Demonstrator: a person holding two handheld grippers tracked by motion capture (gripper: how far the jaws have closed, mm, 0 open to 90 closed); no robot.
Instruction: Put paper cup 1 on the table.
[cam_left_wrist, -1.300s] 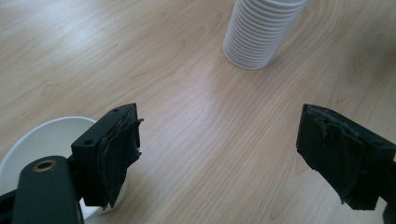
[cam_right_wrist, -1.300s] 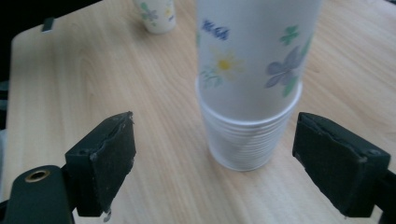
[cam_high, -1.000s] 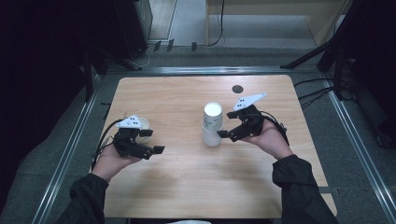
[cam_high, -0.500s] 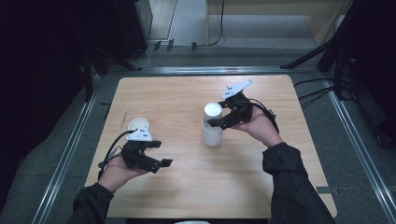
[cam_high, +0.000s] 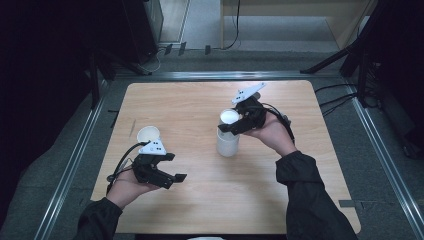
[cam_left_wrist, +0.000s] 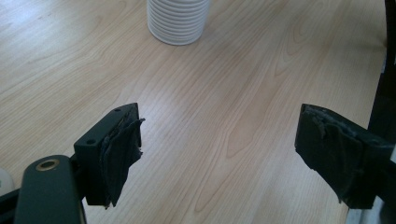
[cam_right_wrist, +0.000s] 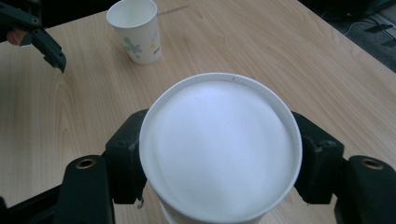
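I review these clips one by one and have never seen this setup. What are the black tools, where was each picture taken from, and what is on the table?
A person holds a hand tool with two black fingers in each hand. The high view looks down on the wooden table. Each other view comes from a camera riding on one tool. A stack of white cups stands mid-table; the right gripper has its fingers on either side of the top cup, touching it. The left gripper, fingers wide apart, holds nothing over bare wood. A single flowered cup stands apart, near the table's left edge.

Lab: railed test table, cables
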